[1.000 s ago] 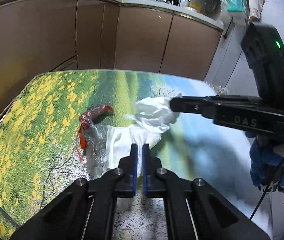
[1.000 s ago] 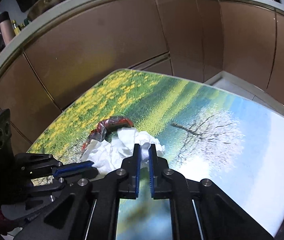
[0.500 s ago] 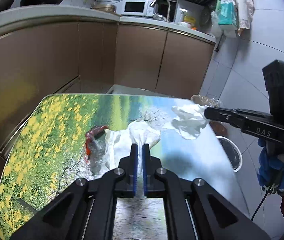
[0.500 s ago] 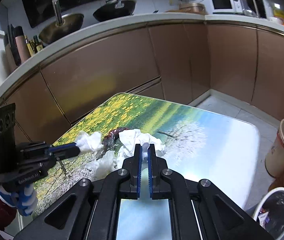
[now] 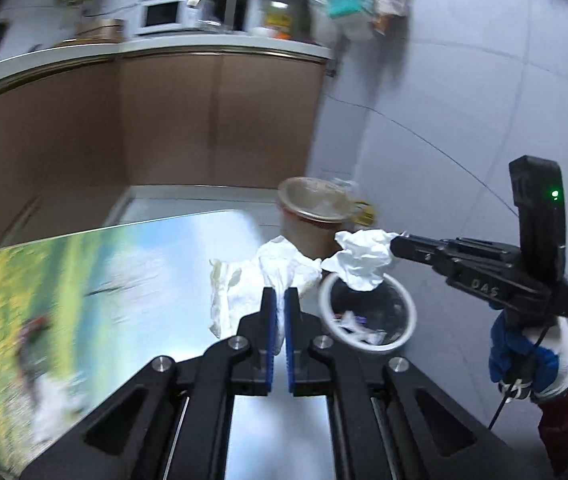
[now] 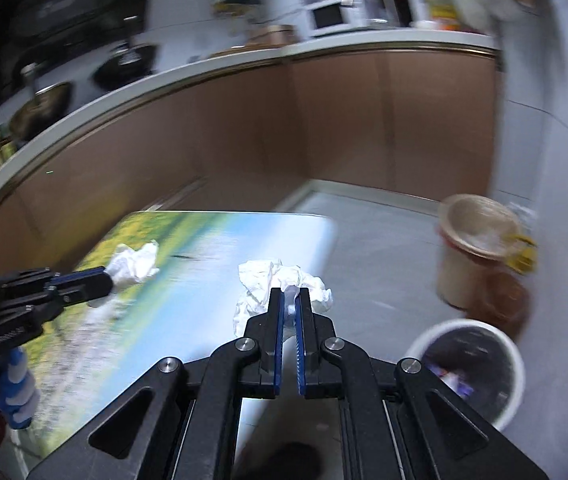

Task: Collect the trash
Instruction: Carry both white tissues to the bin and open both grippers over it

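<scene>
- Jaws of the left gripper [image 5: 279, 300] are pinching shut on a crumpled white tissue [image 5: 252, 280], which is hanging over the desk [image 5: 124, 272] edge nearest the white trash bin [image 5: 326, 300].
- Jaws of the right gripper [image 6: 290, 300] are likewise clamping a second crumpled tissue wad [image 6: 280, 276]; from the left wrist view this wad is showing directly above the white trash bin's rim, clear of it.
- Both wads are being held in the air, well above the bin's dark lined inside, where some scraps are already lying.
- A tan bucket [image 6: 472, 248] is standing on the floor just behind the white trash bin, with a brown basin [image 6: 500, 296] between them.
- A red wrapper [image 5: 34, 326] is lying on the desk far from the bin, blurred.
- A gloved hand [image 5: 532, 356] in blue and white is gripping the right gripper's handle, to the right of the bin.
- Brown cabinets [image 6: 324, 120] are running along behind the desk, beyond the bin.
</scene>
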